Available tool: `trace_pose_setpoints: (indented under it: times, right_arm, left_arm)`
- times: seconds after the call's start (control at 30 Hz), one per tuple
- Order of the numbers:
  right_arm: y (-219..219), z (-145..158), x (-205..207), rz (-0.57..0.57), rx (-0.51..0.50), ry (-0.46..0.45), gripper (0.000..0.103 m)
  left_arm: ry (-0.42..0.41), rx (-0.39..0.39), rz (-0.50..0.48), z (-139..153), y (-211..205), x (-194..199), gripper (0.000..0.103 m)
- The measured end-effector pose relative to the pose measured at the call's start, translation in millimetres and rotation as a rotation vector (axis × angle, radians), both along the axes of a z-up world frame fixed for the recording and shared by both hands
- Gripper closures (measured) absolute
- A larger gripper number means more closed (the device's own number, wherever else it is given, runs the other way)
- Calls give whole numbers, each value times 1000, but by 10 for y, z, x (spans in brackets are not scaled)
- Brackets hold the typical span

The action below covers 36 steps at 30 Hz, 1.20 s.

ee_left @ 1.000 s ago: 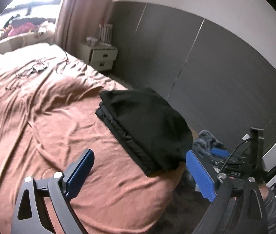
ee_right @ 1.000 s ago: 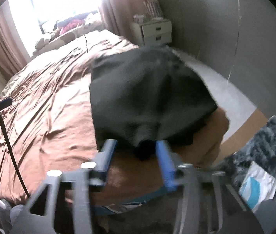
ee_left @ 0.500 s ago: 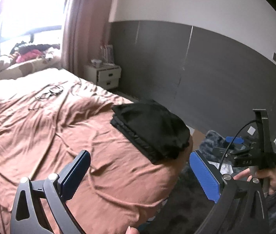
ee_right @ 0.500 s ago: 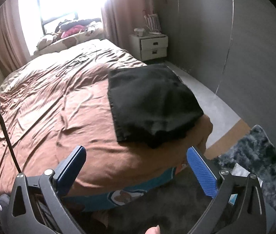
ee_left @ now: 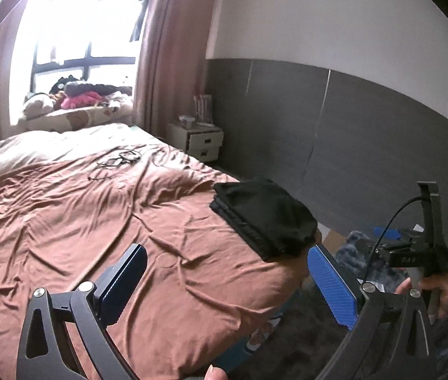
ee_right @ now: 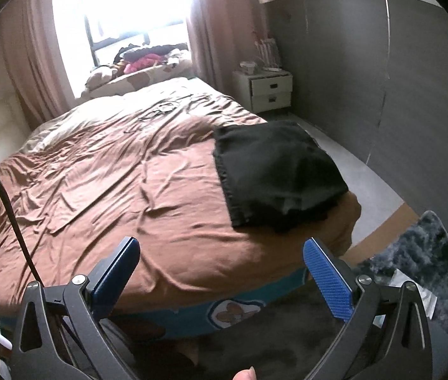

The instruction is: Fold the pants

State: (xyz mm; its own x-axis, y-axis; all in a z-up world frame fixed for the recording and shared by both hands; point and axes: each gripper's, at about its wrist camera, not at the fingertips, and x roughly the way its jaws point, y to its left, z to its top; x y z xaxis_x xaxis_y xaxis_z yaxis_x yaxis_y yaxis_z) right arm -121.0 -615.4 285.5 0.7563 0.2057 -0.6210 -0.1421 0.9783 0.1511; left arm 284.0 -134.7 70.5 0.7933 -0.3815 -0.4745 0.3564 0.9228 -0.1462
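The black pants (ee_left: 263,217) (ee_right: 274,171) lie folded into a compact stack near the right front corner of the bed (ee_left: 81,221) (ee_right: 113,190), on a brown sheet. My left gripper (ee_left: 224,272) hangs open above the bed's front edge, well short of the pants, with nothing between its blue pads. The right gripper (ee_right: 220,269) is also wide open and empty, back from the bed's corner. In the left wrist view a hand holds the right gripper's body (ee_left: 413,253) at the far right.
A white nightstand (ee_right: 266,90) stands against the grey wall panels past the bed. Cables (ee_left: 119,160) lie on the sheet near the pillows (ee_left: 75,115). A dark fuzzy rug (ee_right: 420,253) and a cardboard sheet (ee_right: 385,231) cover the floor to the right of the bed.
The right gripper let go of the pants' edge and opened wide. Both grippers drew back and rose away from the folded pants, which stayed on the bed.
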Motion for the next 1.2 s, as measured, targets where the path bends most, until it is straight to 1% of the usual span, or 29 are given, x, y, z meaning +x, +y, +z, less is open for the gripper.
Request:
trace_pose_setpoints:
  times: [0.17, 0.37, 0.43, 0.57, 0.8, 0.9, 0.97, 1.1, 1.2]
  right_arm:
    - [102, 45, -227, 30, 4, -28, 0]
    - [229, 95, -492, 66, 18, -53, 0]
    - [271, 107, -562, 75, 7, -65, 0]
    - [356, 143, -706, 91, 1, -86, 0]
    - [478, 137, -965, 108, -2, -125, 0]
    - [530, 120, -1061, 116, -4, -133, 0]
    - [569, 124, -1152, 142, 20, -138, 0]
    - [644, 147, -1344, 149, 16, -189, 0]
    - [704, 90, -1450, 160, 11, -209, 0]
  left_arm:
    - [-10, -2, 34, 27, 125, -278, 0]
    - [-50, -21, 75, 77, 275, -652, 0]
    - [-60, -23, 90, 91, 327, -768, 0]
    - [-74, -4, 114, 114, 409, -972, 0]
    - [-120, -2, 164, 177, 604, -1338, 0]
    - [-140, 15, 164, 166, 654, -1517, 0]
    - [-155, 28, 179, 145, 690, -1633, 0]
    - [-158, 21, 207, 101, 805, -1813, 1]
    - [-162, 32, 230, 70, 867, -1926, 0]
